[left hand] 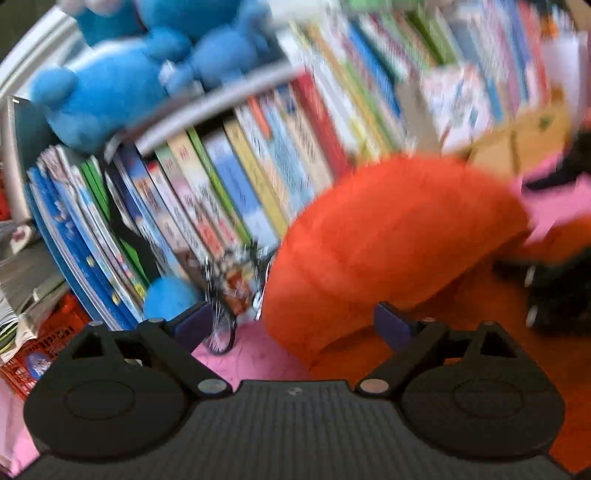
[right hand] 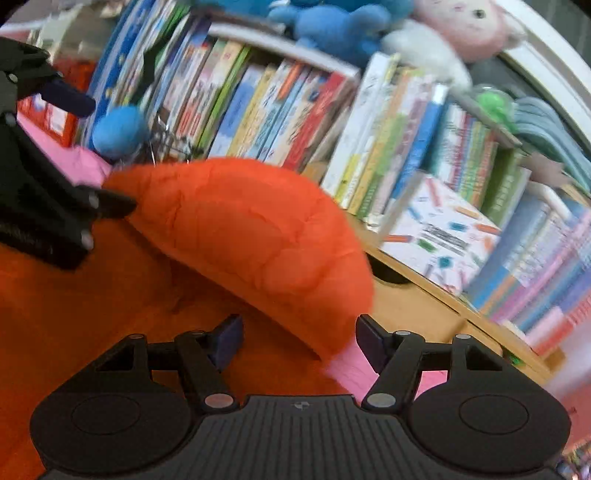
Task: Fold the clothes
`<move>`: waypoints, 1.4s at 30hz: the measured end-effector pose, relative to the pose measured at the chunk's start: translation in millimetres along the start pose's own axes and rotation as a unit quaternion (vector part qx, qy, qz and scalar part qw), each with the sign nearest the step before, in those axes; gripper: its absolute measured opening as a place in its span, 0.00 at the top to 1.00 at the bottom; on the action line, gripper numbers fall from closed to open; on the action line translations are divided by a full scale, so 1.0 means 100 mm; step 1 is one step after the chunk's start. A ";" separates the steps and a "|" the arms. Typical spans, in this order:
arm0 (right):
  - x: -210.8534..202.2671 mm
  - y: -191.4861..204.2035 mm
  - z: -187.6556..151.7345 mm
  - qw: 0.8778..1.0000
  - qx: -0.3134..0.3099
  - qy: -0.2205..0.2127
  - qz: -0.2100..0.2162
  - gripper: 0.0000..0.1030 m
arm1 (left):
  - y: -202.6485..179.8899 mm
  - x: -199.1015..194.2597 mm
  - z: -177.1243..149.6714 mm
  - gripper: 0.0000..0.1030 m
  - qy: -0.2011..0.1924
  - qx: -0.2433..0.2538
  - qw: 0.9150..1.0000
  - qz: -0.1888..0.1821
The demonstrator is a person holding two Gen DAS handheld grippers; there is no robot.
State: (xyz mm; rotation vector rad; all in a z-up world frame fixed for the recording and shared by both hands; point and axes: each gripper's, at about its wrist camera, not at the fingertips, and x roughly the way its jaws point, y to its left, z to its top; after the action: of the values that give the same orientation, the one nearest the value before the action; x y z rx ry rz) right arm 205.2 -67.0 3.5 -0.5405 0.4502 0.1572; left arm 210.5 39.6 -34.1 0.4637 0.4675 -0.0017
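A fuzzy orange garment [left hand: 388, 240] lies on a pink sheet [left hand: 255, 354], its far part rolled over into a thick rounded fold [right hand: 251, 229]. My left gripper [left hand: 291, 325] is open just in front of the fold's left end, and the cloth edge lies between its fingers without being pinched. My right gripper [right hand: 299, 343] is open at the fold's right end, over orange cloth and a strip of the pink sheet [right hand: 351, 369]. In the right wrist view the left gripper [right hand: 96, 151] shows at the left, fingers spread, its lower finger [right hand: 114, 205] touching the fold.
A bookshelf packed with children's books [right hand: 280, 103] stands right behind the garment. Blue plush toys [left hand: 110, 85] and a pink plush [right hand: 461, 26] sit on top. A blue ball [right hand: 118, 131] and a red crate [left hand: 44, 347] lie at the left, a wooden ledge [right hand: 424, 310] at the right.
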 end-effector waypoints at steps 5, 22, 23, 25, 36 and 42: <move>0.36 -0.30 -0.03 0.994 0.091 0.043 -0.051 0.73 | 0.15 0.37 -0.18 0.12 0.047 -0.013 0.997 0.060; -0.77 -0.25 -0.26 0.988 0.111 -0.082 0.063 0.22 | 0.02 -0.52 -0.13 0.12 -0.044 0.016 0.999 -0.010; -0.73 -0.15 -0.27 0.990 0.098 -0.066 0.072 0.29 | -0.04 -0.45 -0.16 0.13 -0.029 0.023 0.999 -0.006; -0.64 0.04 -0.30 0.993 0.074 -0.033 0.088 0.43 | -0.07 -0.28 -0.22 0.12 0.006 0.026 1.000 -0.001; -0.45 -1.06 -1.23 0.982 0.063 0.104 -0.143 0.45 | 0.56 -0.29 -0.45 0.09 0.054 -0.008 0.997 0.057; -0.79 -0.65 -1.03 0.991 0.031 0.045 -0.120 0.48 | 0.66 -0.77 -0.38 0.16 0.010 -0.039 0.999 0.031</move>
State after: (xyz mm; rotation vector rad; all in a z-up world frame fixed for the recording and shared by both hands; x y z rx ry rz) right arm 113.3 -178.8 -9.4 -0.5372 0.4730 -0.1131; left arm 132.5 107.2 -2.5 0.4008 0.4708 0.0799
